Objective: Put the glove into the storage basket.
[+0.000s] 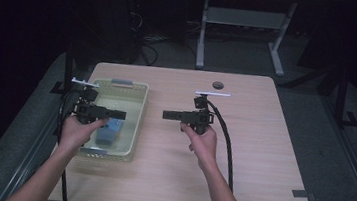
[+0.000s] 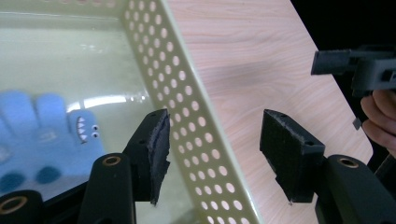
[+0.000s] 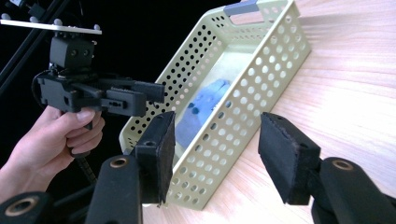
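Left gripper (image 1: 114,114): over the basket (image 1: 136,126), jaws apart
Right gripper (image 1: 167,114): above bare tabletop (image 1: 262,149), jaws apart
Blue glove (image 2: 42,135): lying in the basket

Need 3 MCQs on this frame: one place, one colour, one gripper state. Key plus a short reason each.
1. Where does the blue plush toy lie?
A. on the bare table
B. inside the perforated basket
C. between the right gripper's jaws

2. What colour is the basket?
A. pale yellow-green
B. red
C. black

3. How do the jaws of the left gripper stand?
A. shut on the toy
B. shut on the basket wall
C. open, holding nothing

Answers: 1 B, the left gripper view shows the toy on the basket floor within its walls. 2 A, the high view and both gripper views show pale yellow-green plastic. 3 C, the left gripper view shows a wide gap between the pads, with nothing clamped. The right gripper is open too, over the table.
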`<state>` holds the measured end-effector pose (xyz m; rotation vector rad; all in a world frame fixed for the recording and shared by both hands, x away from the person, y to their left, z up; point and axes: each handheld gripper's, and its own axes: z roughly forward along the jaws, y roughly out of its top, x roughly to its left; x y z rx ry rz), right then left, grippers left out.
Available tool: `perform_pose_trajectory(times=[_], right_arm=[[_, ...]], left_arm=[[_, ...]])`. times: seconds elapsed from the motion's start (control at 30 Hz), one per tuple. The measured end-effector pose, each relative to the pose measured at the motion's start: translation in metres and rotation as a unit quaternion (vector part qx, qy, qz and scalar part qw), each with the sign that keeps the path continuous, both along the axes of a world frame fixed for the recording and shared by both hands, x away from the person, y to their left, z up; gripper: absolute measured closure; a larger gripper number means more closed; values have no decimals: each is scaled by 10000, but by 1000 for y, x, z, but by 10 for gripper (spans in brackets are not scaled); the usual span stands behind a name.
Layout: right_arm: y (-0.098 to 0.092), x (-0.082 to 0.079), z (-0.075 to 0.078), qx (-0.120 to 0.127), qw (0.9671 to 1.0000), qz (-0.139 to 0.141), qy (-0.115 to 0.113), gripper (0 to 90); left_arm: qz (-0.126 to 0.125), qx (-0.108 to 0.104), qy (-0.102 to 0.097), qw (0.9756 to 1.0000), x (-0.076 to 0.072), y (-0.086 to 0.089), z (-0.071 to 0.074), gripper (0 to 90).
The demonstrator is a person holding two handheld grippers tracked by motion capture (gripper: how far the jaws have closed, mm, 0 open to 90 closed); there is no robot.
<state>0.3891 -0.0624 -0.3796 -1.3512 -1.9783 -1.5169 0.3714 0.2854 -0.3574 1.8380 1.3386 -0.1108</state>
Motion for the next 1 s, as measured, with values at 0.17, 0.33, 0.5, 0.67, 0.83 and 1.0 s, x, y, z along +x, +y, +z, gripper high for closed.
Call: perform_pose_trajectory(times=[0.17, 0.33, 0.5, 0.67, 0.83, 1.0], right_arm=[[-9, -1, 1, 25, 10000, -23, -48, 437], [-18, -2, 0, 59, 9999, -78, -44, 404], [-29, -3, -1, 74, 9998, -158, -108, 382], [-41, -3, -2, 119, 9997, -220, -77, 368], [-52, -4, -1, 124, 9994, -308, -91, 349], [-64, -6, 2, 71, 9992, -357, -151, 338]], left_arm=[[-119, -74, -51, 9999, -1, -8, -1, 401], [-197, -126, -161, 9996, -3, -16, 0, 385], [-262, -137, -210, 9993, -4, -24, 2, 369], [-353, -111, -286, 9989, -4, -32, 3, 360], [-402, -135, -329, 9986, -4, -43, 3, 348], [-458, -181, -367, 9981, -4, -52, 2, 325]])
